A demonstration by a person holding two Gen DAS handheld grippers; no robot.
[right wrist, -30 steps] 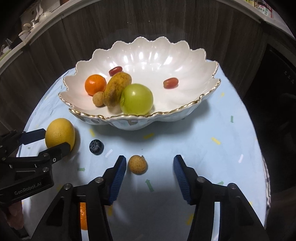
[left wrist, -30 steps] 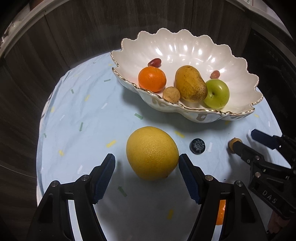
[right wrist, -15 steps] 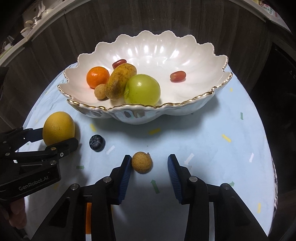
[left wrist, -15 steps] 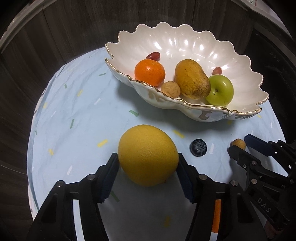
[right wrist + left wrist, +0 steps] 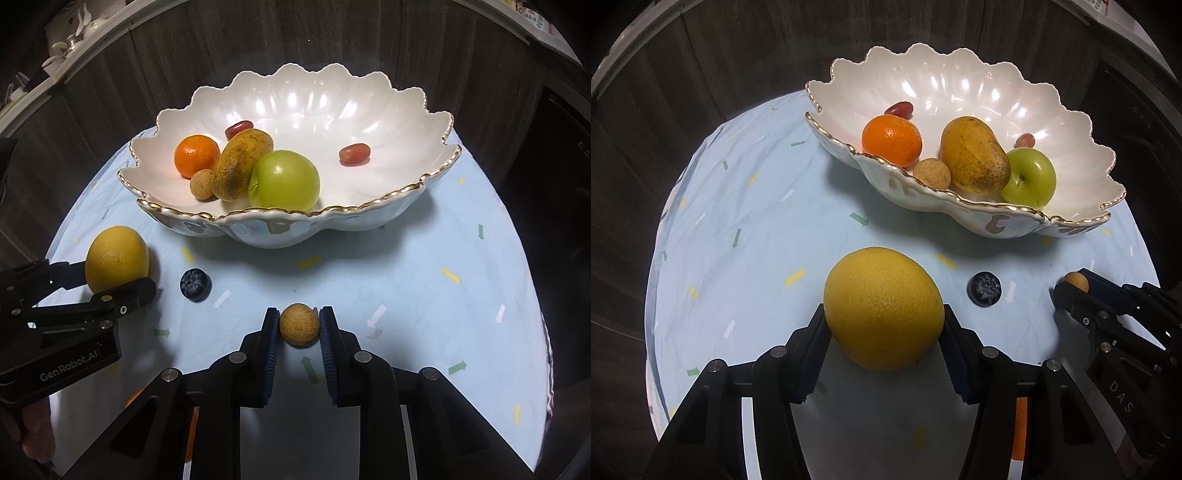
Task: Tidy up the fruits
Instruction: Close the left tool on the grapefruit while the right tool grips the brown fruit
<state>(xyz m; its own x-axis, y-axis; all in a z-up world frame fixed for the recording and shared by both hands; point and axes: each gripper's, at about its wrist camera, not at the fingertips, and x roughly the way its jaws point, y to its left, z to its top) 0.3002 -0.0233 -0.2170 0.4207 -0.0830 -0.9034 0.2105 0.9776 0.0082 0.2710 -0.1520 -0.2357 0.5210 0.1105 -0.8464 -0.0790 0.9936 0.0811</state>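
both grippers clamped on fruit beside the bowl

we see the left gripper (image 5: 884, 325) with its pads pressed on either side of the big yellow citrus (image 5: 882, 308), which sits on the light blue tablecloth (image 5: 746, 258). its jaws have just been closing, with the citrus between them, and they stand about half open because the fruit is wide. we see the right gripper (image 5: 298, 325) nearly shut, its blue pads touching both sides of the small tan round fruit (image 5: 298, 325) on the cloth. those jaws have just been closing too, around that fruit.

between the two held fruits a blueberry (image 5: 195, 284) lies loose on the cloth, nearer the citrus, touching neither gripper.

behind them sits the scalloped white bowl (image 5: 436, 173) with a gold rim. in it we see a tangerine (image 5: 197, 155), a second small tan fruit (image 5: 202, 184) touching a speckled yellow-brown oblong fruit (image 5: 242, 168), a green apple (image 5: 284, 180) leaning on that oblong fruit, and two red grapes (image 5: 354, 153), one behind the oblong fruit and one alone on the right side of the bowl.

part of a hand (image 5: 33, 435) shows at the lower left under the left gripper's body.
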